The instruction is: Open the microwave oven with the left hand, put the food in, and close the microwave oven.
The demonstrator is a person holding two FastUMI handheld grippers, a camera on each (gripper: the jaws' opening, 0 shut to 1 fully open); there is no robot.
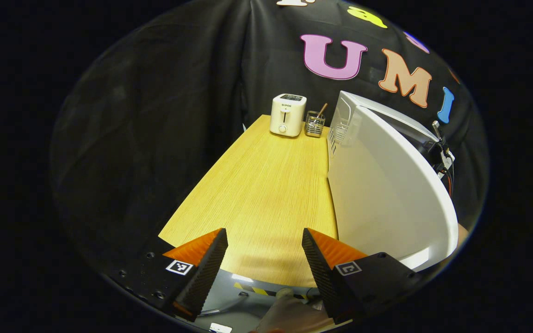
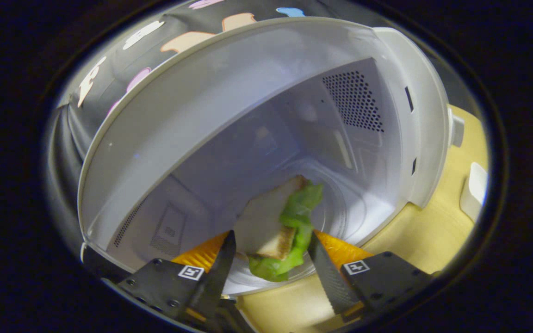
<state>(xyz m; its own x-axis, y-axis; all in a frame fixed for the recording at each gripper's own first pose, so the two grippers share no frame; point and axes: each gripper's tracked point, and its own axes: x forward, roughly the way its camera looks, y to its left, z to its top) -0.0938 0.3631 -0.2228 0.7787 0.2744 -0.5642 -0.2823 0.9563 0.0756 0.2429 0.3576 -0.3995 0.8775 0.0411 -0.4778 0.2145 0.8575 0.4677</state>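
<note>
Straight ahead of the right gripper, whose fingers clamp the sandwich, gapes the microwave cavity, while the left gripper hangs open, empty.

The left hand-held gripper hangs with its jaws spread wide, while the right hand-held gripper is clamped.

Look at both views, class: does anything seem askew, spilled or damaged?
Nothing spilled or damaged. The sandwich, held between the right tongs, has lettuce bulging out one side at the microwave opening.
</note>
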